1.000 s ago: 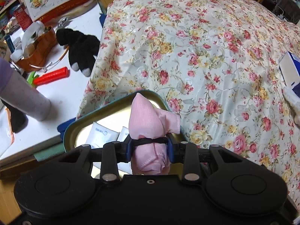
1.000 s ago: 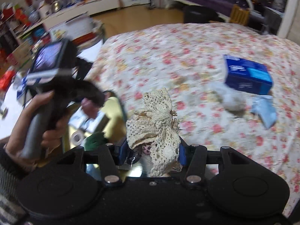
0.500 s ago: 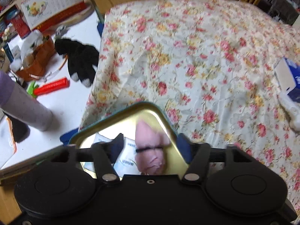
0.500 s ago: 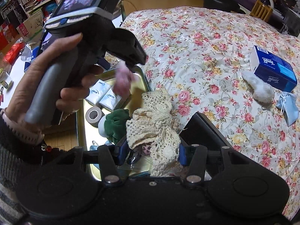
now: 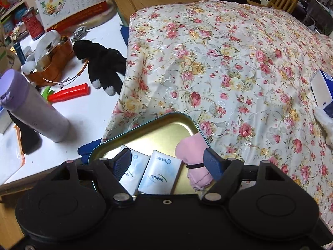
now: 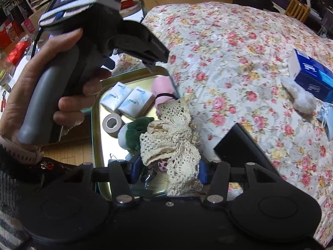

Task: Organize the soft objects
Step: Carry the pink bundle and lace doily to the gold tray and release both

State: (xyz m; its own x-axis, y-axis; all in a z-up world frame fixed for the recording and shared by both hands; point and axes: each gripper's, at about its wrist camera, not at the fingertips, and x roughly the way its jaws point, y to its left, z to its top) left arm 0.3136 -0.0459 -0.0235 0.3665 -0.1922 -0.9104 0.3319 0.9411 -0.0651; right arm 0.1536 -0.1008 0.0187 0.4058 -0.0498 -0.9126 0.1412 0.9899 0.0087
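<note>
A second ago the left tongs (image 5: 168,162) were clamped on the pink cloth bundle (image 5: 194,156); now the bundle has dropped into the tin tray (image 5: 158,123) and lies against its far right rim, while the jaws are opening and stand apart with nothing pressed between them. The right tongs (image 6: 167,170) have come lower over the tray's near end and grip the cream lace cloth (image 6: 170,141); their jaws are opening slightly, though the lace still sits pinched between the pads.

The tray, at the bed's left edge, already holds two tissue packs (image 6: 127,100), a roll of tape (image 6: 112,125) and a green plush toy (image 6: 133,135) besides the pink bundle. So one item is just stowed and the lace looks about to follow. Left on the floral bedspread (image 6: 239,62), towards its right edge, are a white fluffy piece (image 6: 299,98) and a light blue item (image 6: 326,120) beside a blue box (image 6: 312,73).
</note>
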